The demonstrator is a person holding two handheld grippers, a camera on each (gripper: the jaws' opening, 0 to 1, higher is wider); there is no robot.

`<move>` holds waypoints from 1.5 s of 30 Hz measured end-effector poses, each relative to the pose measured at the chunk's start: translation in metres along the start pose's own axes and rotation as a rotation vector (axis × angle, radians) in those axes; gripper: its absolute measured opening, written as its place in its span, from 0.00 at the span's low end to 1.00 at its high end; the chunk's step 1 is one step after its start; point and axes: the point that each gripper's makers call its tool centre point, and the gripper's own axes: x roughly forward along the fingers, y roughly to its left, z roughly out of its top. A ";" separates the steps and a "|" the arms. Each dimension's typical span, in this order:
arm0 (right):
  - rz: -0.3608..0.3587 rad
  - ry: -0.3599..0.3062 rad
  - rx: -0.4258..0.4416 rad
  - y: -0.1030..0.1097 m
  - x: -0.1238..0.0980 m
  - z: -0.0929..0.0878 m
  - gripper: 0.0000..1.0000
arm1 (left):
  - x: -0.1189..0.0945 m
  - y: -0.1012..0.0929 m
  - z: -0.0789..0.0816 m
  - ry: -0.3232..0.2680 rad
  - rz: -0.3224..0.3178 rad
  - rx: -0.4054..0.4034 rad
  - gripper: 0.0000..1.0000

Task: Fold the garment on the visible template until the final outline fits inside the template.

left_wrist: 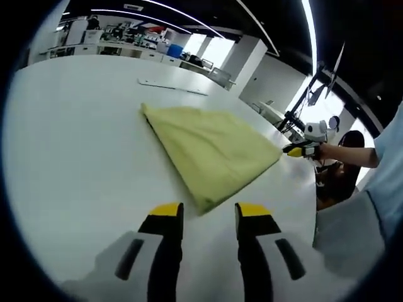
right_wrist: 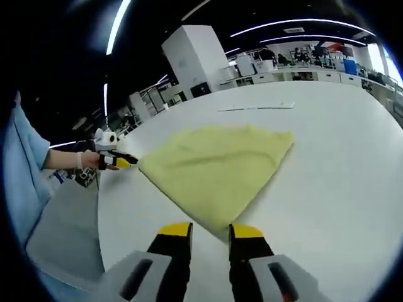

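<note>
A yellow garment lies folded flat on the white table, roughly four-cornered. My left gripper is open, its yellow-tipped jaws standing either side of the cloth's near corner, just short of it. At the cloth's right corner is my right gripper, held by a person's hand. In the right gripper view the garment spreads ahead, and my right gripper is open with the near corner lying between its tips. The left gripper sits at the cloth's left corner.
A thin pale strip lies on the table beyond the garment, also seen as a strip in the right gripper view. A light blue sleeve is close at the table's edge. Desks and equipment stand far behind.
</note>
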 end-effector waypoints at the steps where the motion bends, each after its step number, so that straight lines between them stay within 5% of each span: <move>1: -0.003 0.001 -0.004 -0.001 0.000 0.000 0.19 | 0.001 -0.001 0.000 0.000 0.000 -0.002 0.29; 28: -0.011 0.025 -0.105 -0.005 0.001 -0.001 0.00 | 0.004 0.007 -0.001 0.017 0.022 0.099 0.00; 45: 0.008 0.016 -0.098 -0.002 -0.010 -0.003 0.00 | -0.004 0.007 -0.006 0.029 0.021 0.106 0.00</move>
